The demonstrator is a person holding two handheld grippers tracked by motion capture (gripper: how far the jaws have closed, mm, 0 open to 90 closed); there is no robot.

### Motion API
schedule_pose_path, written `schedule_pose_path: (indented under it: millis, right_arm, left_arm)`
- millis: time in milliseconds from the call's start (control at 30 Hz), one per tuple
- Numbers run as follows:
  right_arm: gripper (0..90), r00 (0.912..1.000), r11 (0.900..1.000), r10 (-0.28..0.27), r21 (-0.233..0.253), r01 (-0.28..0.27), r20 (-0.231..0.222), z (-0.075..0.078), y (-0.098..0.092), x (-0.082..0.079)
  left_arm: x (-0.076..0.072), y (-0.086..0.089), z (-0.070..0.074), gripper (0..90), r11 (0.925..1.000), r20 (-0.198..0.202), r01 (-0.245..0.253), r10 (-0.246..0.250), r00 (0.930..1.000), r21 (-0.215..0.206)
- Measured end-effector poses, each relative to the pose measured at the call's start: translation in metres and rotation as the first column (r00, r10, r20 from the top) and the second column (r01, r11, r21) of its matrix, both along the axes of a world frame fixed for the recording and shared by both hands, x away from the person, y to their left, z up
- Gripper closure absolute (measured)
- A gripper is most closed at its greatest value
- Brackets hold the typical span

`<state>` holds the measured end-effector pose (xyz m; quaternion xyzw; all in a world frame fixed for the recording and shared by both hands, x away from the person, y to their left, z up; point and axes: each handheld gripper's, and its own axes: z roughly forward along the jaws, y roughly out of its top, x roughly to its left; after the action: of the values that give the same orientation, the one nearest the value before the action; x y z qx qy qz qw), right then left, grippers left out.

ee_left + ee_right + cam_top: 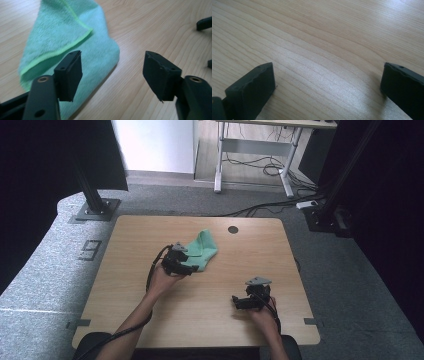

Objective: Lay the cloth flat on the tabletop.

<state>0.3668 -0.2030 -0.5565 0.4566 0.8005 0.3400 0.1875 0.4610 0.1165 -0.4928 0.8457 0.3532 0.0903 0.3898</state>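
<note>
Black fingers (68, 75) of the left gripper (112, 75) stand wide apart with nothing between them, one hanging over the near edge of the green cloth (67, 45), the other over bare wood. That cloth lies folded on the desk (125, 285), ahead and to one side of those fingers, its long axis running away from them toward the far edge. Well apart, the right gripper (252, 297) rests spread wide over empty wood, so the left hand is plainly nearer.

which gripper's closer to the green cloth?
Left. The left gripper sits open at the cloth's near edge; the right gripper, also open, is well off to the cloth's right over bare table.
</note>
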Motion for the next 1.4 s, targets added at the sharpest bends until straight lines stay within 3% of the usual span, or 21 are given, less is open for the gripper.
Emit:
schedule_pose_path:
  millis: [167,300,433,533,600,733,833,867,967,1067,1133,1167,1200,1267,1367,1400]
  right_arm:
    - [0.0,1.0000,1.000,0.002,0.002,-0.002,-0.001,0.000,0.000,0.000]
    - [0.0,1.0000,1.000,0.005,0.000,-0.005,0.001,0.000,0.000,0.001]
    - [0.0,1.0000,1.000,0.006,0.000,-0.006,0.000,0.000,0.000,0.001]
    - [0.0,1.0000,1.000,0.007,0.001,-0.007,0.000,0.000,0.000,0.001]
    - [0.0,1.0000,1.000,0.007,0.000,-0.007,0.001,0.000,0.000,0.001]
    - [0.0,1.0000,1.000,0.007,0.001,-0.007,0.000,0.000,0.000,0.001]
    - [0.0,1.0000,1.000,0.007,0.001,-0.007,0.000,0.000,0.000,0.001]
    - [0.0,1.0000,1.000,0.007,0.001,-0.007,0.000,0.000,0.000,0.001]
    - [0.0,1.0000,1.000,0.007,0.001,-0.007,0.000,0.000,0.000,0.001]
    - [0.0,1.0000,1.000,0.007,0.001,-0.007,0.000,0.000,0.000,0.001]
    - [0.0,1.0000,1.000,0.007,0.002,-0.007,0.000,0.000,0.000,0.001]
    - [0.0,1.0000,1.000,0.007,0.001,-0.007,0.001,0.000,0.000,0.001]
    - [0.0,1.0000,1.000,0.007,0.002,-0.007,0.002,0.000,0.000,0.001]
    - [0.0,1.0000,1.000,0.007,0.002,-0.007,0.002,0.000,0.000,0.001]
    - [0.0,1.0000,1.000,0.005,0.003,-0.005,0.002,0.000,0.000,0.001]
    - [0.0,1.0000,1.000,0.004,0.003,-0.004,0.001,0.000,0.000,0.001]
  left_arm:
    - [0.009,-0.011,-0.003,38.8,0.9998,-0.005,0.018,-0.018,0.9998,0.001]
    - [0.013,-0.021,-0.009,44.5,0.9988,-0.001,0.040,-0.040,0.9992,0.029]
    - [0.019,-0.028,-0.019,47.0,0.9978,-0.025,0.045,-0.044,0.9987,0.048]
    - [0.022,-0.033,-0.030,51.5,0.9921,-0.043,0.037,-0.032,0.9986,0.120]
    - [0.023,-0.034,-0.037,52.9,0.9848,-0.032,0.033,-0.028,0.9991,0.171]
    - [0.022,-0.035,-0.037,63.6,0.9847,-0.033,0.021,-0.015,0.9993,0.173]
    - [0.021,-0.033,-0.036,85.1,0.9904,-0.060,0.025,-0.017,0.9981,0.136]
    - [0.021,-0.033,-0.036,85.9,0.9904,-0.060,0.025,-0.017,0.9981,0.136]
    - [0.019,-0.033,-0.028,86.5,0.9921,-0.065,0.040,-0.033,0.9974,0.119]
    - [0.015,-0.032,-0.009,86.4,0.9976,-0.062,0.043,-0.040,0.9973,0.054]
    - [0.006,-0.032,0.022,86.5,0.9978,-0.029,0.066,-0.066,0.9974,0.002]
    - [0.006,-0.032,0.022,86.7,0.9978,-0.029,0.066,-0.066,0.9974,0.002]
    - [0.001,-0.031,0.043,86.6,0.9967,-0.002,0.079,-0.079,0.9969,-0.020]
    - [-0.003,-0.028,0.061,86.2,0.9944,0.003,0.091,-0.091,0.9959,-0.055]
    - [-0.005,-0.026,0.069,85.3,0.9936,-0.002,0.098,-0.098,0.9952,-0.057]
    - [-0.005,-0.027,0.066,84.6,0.9937,-0.012,0.103,-0.104,0.9946,-0.043]
